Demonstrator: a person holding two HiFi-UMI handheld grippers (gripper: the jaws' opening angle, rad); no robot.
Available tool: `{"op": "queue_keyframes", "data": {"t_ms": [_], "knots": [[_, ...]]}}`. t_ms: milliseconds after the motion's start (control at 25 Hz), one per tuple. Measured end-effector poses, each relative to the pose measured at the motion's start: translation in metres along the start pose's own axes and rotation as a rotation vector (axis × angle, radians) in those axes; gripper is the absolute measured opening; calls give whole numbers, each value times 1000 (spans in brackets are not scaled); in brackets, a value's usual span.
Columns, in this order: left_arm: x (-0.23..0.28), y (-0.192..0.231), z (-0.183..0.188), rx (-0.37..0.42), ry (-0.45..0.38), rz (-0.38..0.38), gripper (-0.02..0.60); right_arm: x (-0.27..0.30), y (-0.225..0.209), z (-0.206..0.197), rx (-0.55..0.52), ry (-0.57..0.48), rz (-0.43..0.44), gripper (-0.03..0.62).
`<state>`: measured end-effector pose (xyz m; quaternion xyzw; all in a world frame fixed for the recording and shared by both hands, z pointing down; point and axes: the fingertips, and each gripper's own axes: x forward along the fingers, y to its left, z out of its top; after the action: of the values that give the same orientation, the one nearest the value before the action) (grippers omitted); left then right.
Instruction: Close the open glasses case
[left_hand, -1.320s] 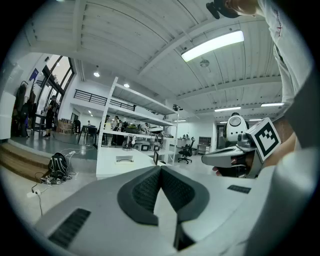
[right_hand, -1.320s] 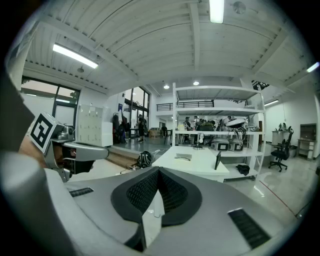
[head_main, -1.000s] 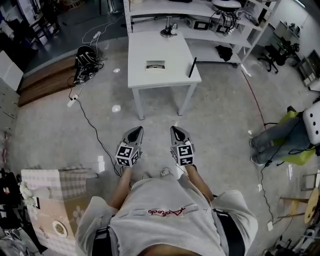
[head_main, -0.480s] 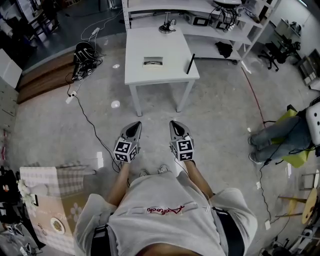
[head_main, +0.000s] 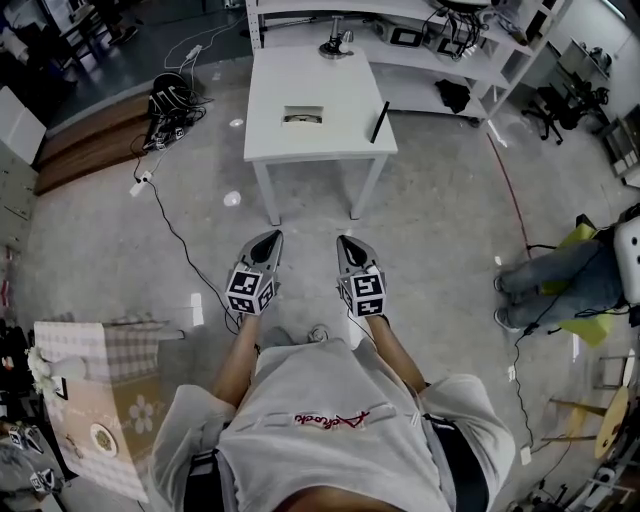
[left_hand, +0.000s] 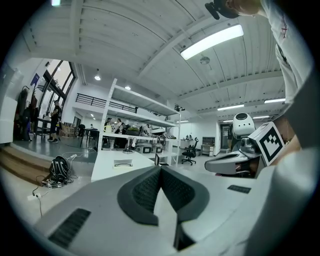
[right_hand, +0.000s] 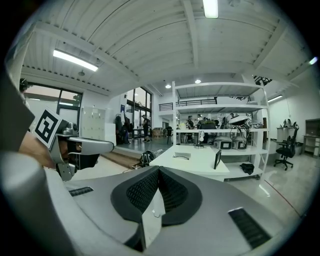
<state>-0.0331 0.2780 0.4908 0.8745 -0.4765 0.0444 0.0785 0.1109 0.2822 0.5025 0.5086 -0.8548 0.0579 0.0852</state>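
The open glasses case (head_main: 302, 116) lies on a white table (head_main: 320, 75) some way ahead of me; it shows small in the left gripper view (left_hand: 123, 163) and the right gripper view (right_hand: 182, 157). My left gripper (head_main: 272, 238) and right gripper (head_main: 343, 241) are held side by side over the floor, well short of the table, pointing toward it. In its own view the left gripper (left_hand: 160, 168) has its pads pressed together with nothing between them. The right gripper (right_hand: 158, 169) is likewise shut and empty.
A thin black slab (head_main: 381, 115) stands upright near the table's right edge, and a small stand (head_main: 335, 47) sits at its far end. White shelving (head_main: 420, 35) is behind. A cable (head_main: 180, 240) runs across the floor at left. A seated person's legs (head_main: 550, 280) are at right.
The table and case have drawn nearer and lower in the head view as I stepped forward. Both grippers stayed shut, side by side.
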Motion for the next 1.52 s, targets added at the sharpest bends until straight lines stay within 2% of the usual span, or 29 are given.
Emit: {"op": "queue_keyframes", "data": {"t_ms": [400,920,1520], "knots": [[21,-6,-12,-24,12,11,23,6,-17,-10,1,17,20,14],[49,24,-9,-30,21,20,23,46,-30,-4,-3,14,39,14],[125,84,-16,-68,36,-30,23,145,-55,2,-18,40,24,14]]}}
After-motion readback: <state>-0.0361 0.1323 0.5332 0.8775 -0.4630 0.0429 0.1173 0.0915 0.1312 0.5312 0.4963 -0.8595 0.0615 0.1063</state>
